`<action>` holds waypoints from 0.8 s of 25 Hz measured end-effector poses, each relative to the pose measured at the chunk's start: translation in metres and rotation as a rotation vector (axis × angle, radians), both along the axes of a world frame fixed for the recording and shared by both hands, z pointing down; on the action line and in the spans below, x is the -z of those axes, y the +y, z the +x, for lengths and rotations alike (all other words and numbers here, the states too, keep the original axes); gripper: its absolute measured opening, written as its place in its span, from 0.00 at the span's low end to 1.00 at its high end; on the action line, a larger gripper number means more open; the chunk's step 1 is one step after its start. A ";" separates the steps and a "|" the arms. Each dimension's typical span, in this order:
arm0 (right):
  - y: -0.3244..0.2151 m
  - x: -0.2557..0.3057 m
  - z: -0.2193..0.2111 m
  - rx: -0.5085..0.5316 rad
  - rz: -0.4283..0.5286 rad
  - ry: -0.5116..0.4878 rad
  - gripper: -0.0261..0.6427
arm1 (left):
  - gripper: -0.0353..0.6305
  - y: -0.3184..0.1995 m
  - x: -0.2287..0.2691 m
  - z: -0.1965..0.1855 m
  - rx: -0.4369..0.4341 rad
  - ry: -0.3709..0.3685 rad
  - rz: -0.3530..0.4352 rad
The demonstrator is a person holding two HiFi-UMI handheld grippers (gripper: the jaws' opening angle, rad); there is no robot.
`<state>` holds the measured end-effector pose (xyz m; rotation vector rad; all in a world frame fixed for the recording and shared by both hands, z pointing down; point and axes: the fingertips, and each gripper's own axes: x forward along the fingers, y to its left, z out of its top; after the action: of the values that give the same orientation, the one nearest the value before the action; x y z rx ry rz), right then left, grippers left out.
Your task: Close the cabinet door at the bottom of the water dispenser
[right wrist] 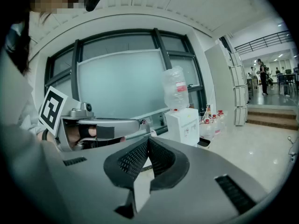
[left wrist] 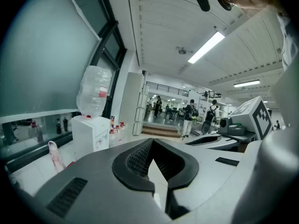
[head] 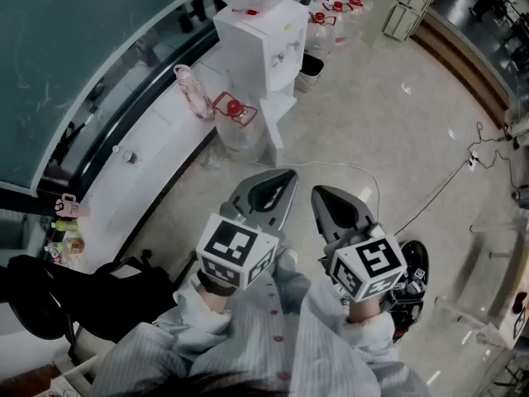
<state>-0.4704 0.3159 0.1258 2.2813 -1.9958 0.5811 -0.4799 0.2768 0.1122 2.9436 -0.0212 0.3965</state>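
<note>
The white water dispenser (head: 263, 35) stands by the window ledge with a clear bottle on top; it also shows as the dispenser (left wrist: 91, 135) in the left gripper view and the dispenser (right wrist: 183, 125) in the right gripper view. A white door panel (head: 275, 122) stands out from its lower front. My left gripper (head: 288, 173) and right gripper (head: 319, 191) hover side by side over the floor, well short of the dispenser. The left gripper (left wrist: 152, 142) is shut with nothing in it. The right gripper (right wrist: 148, 139) also has its tips together, with nothing between them.
A water jug with a red cap (head: 235, 118) sits left of the door, with more jugs (head: 324, 23) and a black bin (head: 311, 68) behind the dispenser. A white ledge (head: 149, 168) runs along the window. A cable (head: 438, 190) crosses the floor at right. People (left wrist: 189, 118) stand far off.
</note>
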 end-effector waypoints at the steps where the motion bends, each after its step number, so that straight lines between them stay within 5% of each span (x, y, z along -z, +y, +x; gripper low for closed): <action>1: 0.001 0.001 0.000 0.000 0.004 0.001 0.06 | 0.07 0.002 0.000 0.000 0.000 0.000 0.001; 20: 0.056 0.006 0.022 -0.051 0.028 0.018 0.06 | 0.07 0.015 0.009 0.007 0.068 0.027 0.058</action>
<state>-0.4479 0.3719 0.1203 2.3508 -1.9553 0.5379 -0.4725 0.2919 0.1031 2.9949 -0.1305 0.3519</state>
